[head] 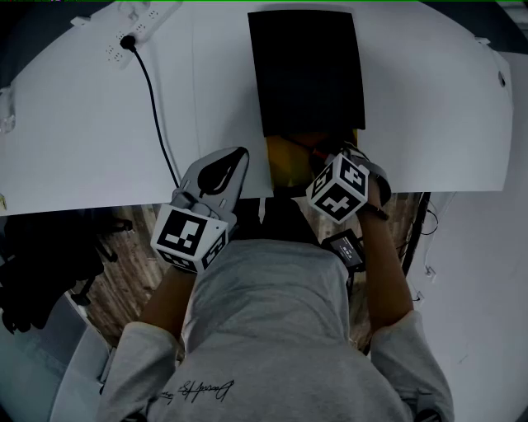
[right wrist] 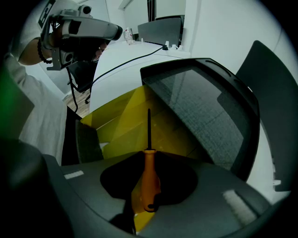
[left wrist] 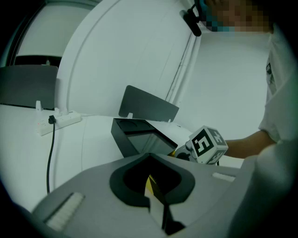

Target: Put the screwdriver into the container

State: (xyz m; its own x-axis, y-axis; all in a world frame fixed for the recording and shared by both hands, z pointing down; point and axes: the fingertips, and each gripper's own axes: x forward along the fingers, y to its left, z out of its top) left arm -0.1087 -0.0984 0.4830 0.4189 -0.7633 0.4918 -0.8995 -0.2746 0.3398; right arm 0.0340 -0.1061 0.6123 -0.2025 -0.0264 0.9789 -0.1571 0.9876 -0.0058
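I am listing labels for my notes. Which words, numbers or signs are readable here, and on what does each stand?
Nothing can be read.
Dark handwritten script on the grey hooded sweatshirt: too blurred to read.
Black-and-white square markers on the left cube and right cube: patterns, no letters.

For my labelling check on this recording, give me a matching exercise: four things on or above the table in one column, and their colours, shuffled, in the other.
Things:
A. screwdriver handle
B. container's inside
C. power strip
D. cable plugged into the power strip

Colours:
1. black
2. orange
3. white
4. yellow

Right pairs: A-2, B-4, C-3, D-1.
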